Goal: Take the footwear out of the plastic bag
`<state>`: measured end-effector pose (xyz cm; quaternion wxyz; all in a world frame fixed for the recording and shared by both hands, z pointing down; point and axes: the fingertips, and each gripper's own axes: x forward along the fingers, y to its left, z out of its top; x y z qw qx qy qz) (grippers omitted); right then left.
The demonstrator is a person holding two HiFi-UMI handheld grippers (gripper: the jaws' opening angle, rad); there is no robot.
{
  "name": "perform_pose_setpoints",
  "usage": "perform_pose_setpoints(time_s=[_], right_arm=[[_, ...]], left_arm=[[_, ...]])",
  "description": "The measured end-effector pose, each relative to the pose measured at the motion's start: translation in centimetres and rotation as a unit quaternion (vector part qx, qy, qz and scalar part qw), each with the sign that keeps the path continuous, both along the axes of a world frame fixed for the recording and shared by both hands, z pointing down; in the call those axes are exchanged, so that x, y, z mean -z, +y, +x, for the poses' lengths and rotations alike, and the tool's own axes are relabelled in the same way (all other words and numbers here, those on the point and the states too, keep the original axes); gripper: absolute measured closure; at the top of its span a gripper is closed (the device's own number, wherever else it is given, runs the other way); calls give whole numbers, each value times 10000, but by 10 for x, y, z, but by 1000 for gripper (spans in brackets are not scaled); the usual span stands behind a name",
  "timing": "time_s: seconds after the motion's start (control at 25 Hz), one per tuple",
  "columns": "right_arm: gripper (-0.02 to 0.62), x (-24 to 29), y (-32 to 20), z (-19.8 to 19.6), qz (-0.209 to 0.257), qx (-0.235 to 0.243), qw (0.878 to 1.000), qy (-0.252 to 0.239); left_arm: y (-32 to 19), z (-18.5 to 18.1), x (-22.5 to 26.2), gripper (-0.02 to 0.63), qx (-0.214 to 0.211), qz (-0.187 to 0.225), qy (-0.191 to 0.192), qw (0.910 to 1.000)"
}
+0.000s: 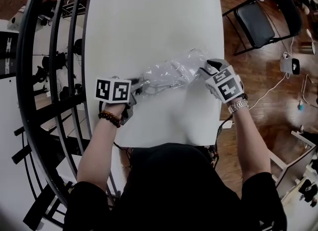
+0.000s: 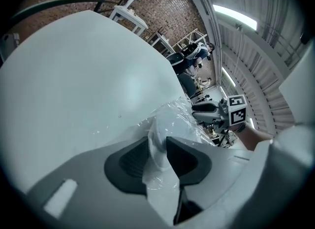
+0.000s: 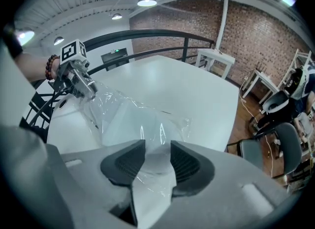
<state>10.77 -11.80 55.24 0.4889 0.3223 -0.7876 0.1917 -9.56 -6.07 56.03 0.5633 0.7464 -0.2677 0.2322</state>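
The footwear is inside the plastic bag, so it is not out yet. It looks like a soft white thing, and it shows best in the left gripper view, at that end of the bag. I cannot tell if there is one shoe or two, because the bag is crinkly and shiny and the desk under it is white too. There is one bag. It lies stretched across the near half of the desk, with one end toward each side. The left gripper has its jaws squeezed on the left end of the bag. The white thing sits right between them, so I think it is pinching the footwear through the plastic to pull on it. The right gripper has its jaws clamped on the other end of the bag, and I see plastic between them. I think it holds that end so the bag does not slide when the other side pulls. So there are two grippers, one in each hand, and both hold the same bag. There is one desk. One black chair stands on the wood floor past the far right corner of the desk. A black railing curves along the left side.
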Motion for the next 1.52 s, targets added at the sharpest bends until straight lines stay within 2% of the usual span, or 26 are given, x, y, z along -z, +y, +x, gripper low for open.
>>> perform_pose_setpoints(time_s=[0.08,0.36,0.84,1.24,1.52], right_arm=[[451,-4,0,1,63,-27,9999,-90],[459,5,-3,15,42,-371,9993,65],[459,4,-8,37,85,-739,9967,330],[459,3,-12,62,155,-1144,9917,568],[477,6,-14,80,238,-1445,9862,776]], left_arm=[[-1,-3,3,483,107,-1,118,9999],[-10,-14,15,511,431,3,467,9980],[-21,-38,29,522,855,88,659,9941],[-30,-61,40,529,1226,169,911,9881],[-39,-80,46,534,1616,240,1093,9805]])
